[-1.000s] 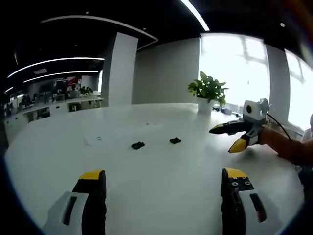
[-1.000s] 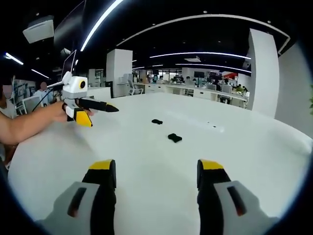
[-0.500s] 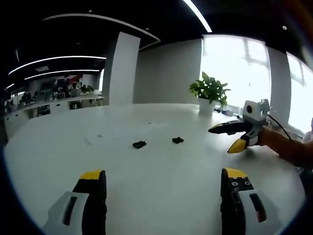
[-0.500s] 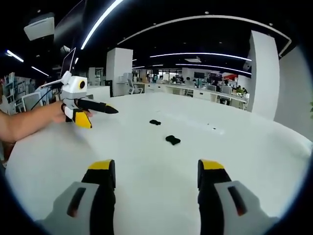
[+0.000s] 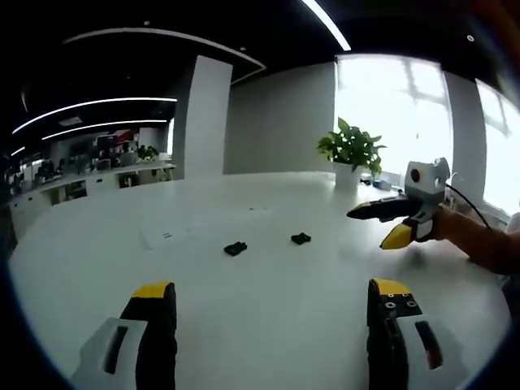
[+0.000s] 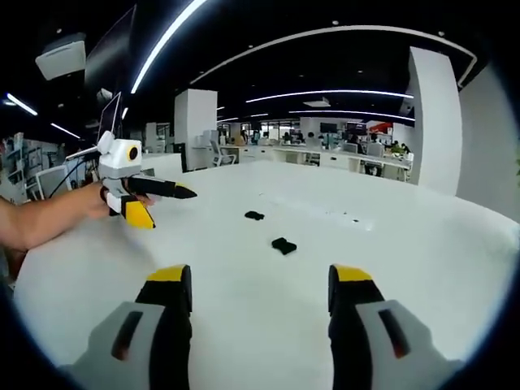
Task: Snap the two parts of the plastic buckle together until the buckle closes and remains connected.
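Note:
Two small black buckle parts lie apart on the white table [image 5: 268, 325]. In the left gripper view they are one part [image 5: 236, 248] and the other part [image 5: 301, 239]. The right gripper view shows the same pair, a near part [image 6: 283, 245] and a far part [image 6: 254, 215]. My left gripper [image 5: 272, 292] is open with nothing between its jaws, well short of both parts. My right gripper [image 6: 260, 280] is open and empty too. Each gripper also appears in the other's view, held in a hand above the table: the right gripper [image 5: 367, 230] and the left gripper [image 6: 173, 210].
A potted green plant [image 5: 351, 150] stands at the table's far side by the bright window. A small paper slip [image 5: 162, 236] lies left of the parts. A person's forearm [image 6: 41, 223] reaches in from the left. Desks and a white pillar [image 6: 195, 126] stand beyond the table.
Both views have shifted a little, so the buckle parts sit slightly lower and nearer in each. The parts themselves have not moved, and both grippers stay open.

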`<move>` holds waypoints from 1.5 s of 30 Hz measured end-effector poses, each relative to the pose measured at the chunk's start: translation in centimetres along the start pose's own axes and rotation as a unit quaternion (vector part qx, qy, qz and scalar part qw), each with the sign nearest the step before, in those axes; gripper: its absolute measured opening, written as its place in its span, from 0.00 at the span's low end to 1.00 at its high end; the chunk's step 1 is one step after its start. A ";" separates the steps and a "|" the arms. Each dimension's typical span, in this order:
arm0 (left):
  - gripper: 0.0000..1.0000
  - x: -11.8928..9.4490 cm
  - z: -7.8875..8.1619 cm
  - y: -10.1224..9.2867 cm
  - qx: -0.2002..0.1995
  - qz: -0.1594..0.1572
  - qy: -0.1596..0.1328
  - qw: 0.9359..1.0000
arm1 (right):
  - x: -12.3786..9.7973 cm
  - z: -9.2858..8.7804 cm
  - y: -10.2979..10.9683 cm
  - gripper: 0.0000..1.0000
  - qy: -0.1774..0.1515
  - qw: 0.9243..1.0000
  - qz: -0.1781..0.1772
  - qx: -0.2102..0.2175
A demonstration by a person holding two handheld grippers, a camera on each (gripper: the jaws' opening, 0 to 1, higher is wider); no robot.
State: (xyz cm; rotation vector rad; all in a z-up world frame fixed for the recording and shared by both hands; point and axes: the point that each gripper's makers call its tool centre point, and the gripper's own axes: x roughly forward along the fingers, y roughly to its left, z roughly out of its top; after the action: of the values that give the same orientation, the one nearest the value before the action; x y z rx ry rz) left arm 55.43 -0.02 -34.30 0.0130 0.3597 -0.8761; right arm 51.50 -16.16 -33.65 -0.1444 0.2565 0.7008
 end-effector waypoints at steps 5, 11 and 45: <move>0.99 0.7 0.4 -0.3 0.003 -0.002 -0.001 1.000 | 0.0 -0.4 -0.3 0.69 0.006 1.000 0.000 0.001; 0.99 1.0 0.4 -0.6 0.005 -0.003 0.004 1.000 | -0.1 0.0 -0.8 0.69 0.005 1.000 -0.003 0.005; 0.97 0.8 2.0 1.3 -0.001 -0.018 0.003 1.000 | 1.7 1.3 -1.2 0.66 0.019 1.000 0.007 -0.005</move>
State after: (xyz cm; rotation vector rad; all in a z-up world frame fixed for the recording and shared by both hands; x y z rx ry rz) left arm 57.46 -0.14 -32.81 0.0075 0.3677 -0.9108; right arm 53.77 -15.75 -32.83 -0.1654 0.2911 0.7132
